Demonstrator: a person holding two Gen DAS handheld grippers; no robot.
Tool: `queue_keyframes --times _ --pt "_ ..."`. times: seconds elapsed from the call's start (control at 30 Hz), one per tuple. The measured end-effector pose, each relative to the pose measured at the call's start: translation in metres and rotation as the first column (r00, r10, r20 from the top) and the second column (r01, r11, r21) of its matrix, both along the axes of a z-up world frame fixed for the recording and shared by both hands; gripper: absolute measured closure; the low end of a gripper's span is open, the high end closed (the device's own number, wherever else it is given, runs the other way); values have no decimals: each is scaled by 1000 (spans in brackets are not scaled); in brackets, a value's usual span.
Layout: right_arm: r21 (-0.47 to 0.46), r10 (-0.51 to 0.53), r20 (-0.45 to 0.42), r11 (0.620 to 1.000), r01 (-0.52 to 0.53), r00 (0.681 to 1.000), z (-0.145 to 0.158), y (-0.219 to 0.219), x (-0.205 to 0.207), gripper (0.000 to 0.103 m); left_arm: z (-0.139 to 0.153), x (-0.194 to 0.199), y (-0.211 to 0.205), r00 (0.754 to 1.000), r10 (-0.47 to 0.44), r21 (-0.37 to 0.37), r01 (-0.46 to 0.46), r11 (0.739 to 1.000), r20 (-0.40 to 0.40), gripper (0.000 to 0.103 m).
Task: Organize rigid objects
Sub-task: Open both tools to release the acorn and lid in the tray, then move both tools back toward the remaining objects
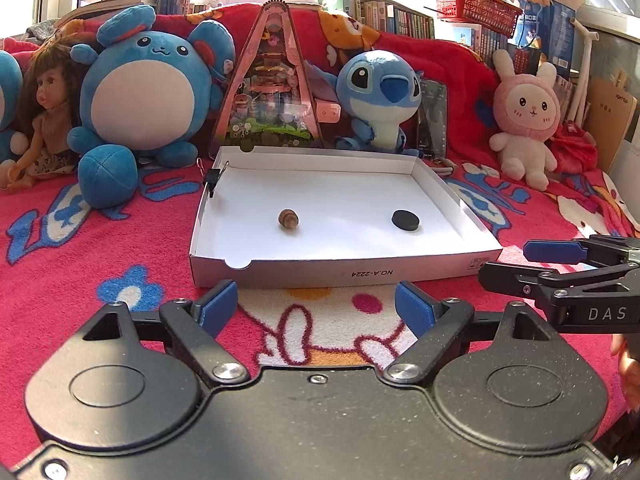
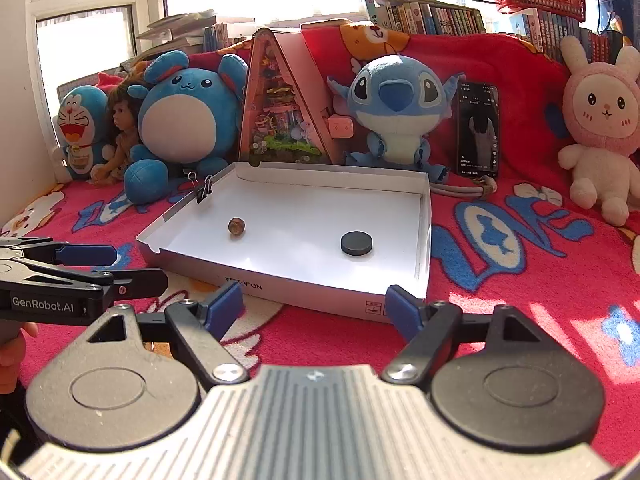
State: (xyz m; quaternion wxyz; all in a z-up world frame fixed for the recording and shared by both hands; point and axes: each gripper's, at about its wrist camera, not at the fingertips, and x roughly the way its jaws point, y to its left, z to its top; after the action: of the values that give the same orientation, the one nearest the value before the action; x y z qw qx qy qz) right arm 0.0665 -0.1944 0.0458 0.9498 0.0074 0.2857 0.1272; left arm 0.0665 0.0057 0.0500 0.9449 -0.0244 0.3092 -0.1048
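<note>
box wall (image 1: pixel 372 274): "NO.A-2224" | right gripper (image 1: pixel 568 264): "DAS" | left gripper (image 2: pixel 100 268): "GenRobot.AI" | blanket (image 2: pixel 520 236): "LOVE"

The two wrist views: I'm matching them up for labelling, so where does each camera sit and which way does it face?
Left wrist: on the left gripper, facing the white box; right gripper enters at right.
Right wrist: on the right gripper, facing the box from further right; left gripper enters at left.
Shared: box, brown bead, black disc, plush toys.

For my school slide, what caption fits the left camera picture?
Open left gripper faces a white box holding a brown bead and black disc.
</note>
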Motion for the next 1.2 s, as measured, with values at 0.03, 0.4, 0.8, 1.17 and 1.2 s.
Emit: queue_keyframes --times 0.03,0.4,0.8,1.17,1.2 --pt "-1 4 0 1000 -4 1000 -1 0 -4 16 -2 -5 1 1000 0 -1 0 1000 -4 18" --pt "-26 1 -22 1000 -2 1000 -17 -2 -43 16 -16 -51 6 1000 -2 8 3 1000 -18 18" --pt "-102 -24 -28 995 21 999 -27 -7 -64 15 -24 -73 23 998 0 -5 0 1000 -68 44" --pt "-195 -39 -23 980 34 999 -32 -9 -77 14 -21 -93 30 995 -28 -10 27 1000 -101 64" --pt "-206 -42 -23 978 36 999 -33 -9 -78 14 -22 -93 30 995 -20 5 21 1000 -97 64"
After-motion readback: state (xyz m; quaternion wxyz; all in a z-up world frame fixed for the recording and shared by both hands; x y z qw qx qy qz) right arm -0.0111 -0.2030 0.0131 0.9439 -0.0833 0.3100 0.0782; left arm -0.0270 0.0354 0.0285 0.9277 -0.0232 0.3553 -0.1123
